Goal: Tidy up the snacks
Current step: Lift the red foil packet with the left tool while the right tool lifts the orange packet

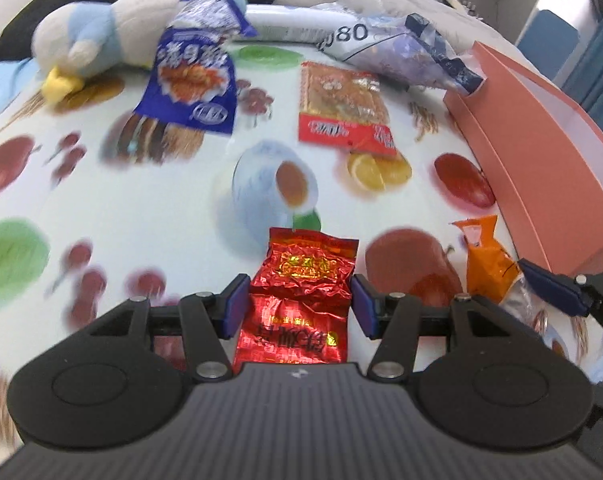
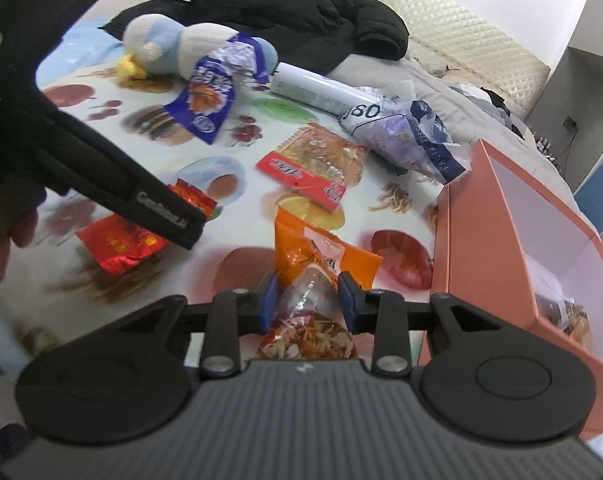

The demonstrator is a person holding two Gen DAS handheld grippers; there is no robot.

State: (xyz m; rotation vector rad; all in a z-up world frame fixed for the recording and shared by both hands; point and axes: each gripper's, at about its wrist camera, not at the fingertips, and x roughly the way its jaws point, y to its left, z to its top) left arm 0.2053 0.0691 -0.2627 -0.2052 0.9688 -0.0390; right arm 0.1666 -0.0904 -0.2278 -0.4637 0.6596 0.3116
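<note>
Black hand-held gripper [image 1: 299, 306], blue pads [image 1: 235, 306], silver screws.

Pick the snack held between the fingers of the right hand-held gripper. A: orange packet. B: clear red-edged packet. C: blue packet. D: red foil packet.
A: in the right wrist view the orange packet sits clamped in the right hand-held gripper, while the red foil packet is in the left hand-held gripper.

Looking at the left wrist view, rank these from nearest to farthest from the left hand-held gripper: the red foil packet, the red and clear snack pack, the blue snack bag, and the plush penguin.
1. Red foil packet: between the pads of the left hand-held gripper.
2. Red and clear snack pack: mid-table, slightly right.
3. Blue snack bag: farther back, left of centre.
4. Plush penguin: far left edge, behind the blue bag.
</note>
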